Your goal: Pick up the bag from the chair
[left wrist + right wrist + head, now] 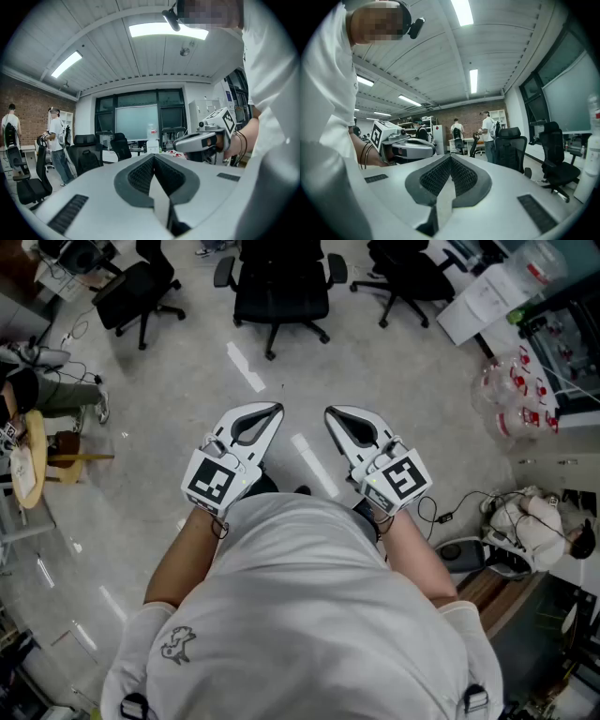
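grey floor point(187, 484) under the standing person | black office chair point(281, 287) straight ahead, well apart from both grippers; bag cannot be told from its dark seat | left gripper point(271, 414) fingers pressed together, empty | right gripper point(334, 415) likewise closed, empty

Black bag point(88, 160) upright on black office chair point(85, 139).

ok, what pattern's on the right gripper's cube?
The cube shows black square markers on white, clearest in head view.
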{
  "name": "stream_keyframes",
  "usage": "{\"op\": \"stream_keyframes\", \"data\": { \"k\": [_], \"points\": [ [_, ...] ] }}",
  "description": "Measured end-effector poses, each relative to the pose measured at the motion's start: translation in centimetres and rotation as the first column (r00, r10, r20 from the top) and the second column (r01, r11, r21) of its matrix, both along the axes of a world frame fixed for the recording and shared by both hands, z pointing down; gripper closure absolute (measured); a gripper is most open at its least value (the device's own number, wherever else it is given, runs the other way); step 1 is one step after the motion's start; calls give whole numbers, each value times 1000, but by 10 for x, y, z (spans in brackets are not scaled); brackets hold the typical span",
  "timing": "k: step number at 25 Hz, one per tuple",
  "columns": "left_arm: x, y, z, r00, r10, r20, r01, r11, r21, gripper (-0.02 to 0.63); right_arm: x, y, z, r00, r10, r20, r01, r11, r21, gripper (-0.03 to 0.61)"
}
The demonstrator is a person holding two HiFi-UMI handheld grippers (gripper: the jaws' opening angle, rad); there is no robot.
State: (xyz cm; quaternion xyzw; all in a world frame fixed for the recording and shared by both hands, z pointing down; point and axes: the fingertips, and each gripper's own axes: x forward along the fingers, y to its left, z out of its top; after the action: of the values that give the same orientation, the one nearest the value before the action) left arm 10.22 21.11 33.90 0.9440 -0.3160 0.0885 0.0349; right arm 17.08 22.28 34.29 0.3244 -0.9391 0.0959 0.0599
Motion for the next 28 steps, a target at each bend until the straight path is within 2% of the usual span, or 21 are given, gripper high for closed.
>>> {"op": "stream_keyframes", "data": {
  "k": [6,13,21,28],
  "points": [
    [-5,-8,1,1000,0,-6,0,1000,-7,603,-3,-10,1,1000,1,-4,-1,1000,0,546],
    [-29,-32,3,1000,-8,-15,8,1000,-14,603,-17,-30,8,999,9,-34,-9,1000,-13,545],
    [-78,-76,18,1000,-1,-25,1,1000,-20,603,-43,-79,20,997,53,-61,-54,999,-9,545],
    [-127,-132,11,1000,28,-10,-28,1000,6,603,-64,-141,15,991,129,-40,-129,992,-8,545]
  ]
}}
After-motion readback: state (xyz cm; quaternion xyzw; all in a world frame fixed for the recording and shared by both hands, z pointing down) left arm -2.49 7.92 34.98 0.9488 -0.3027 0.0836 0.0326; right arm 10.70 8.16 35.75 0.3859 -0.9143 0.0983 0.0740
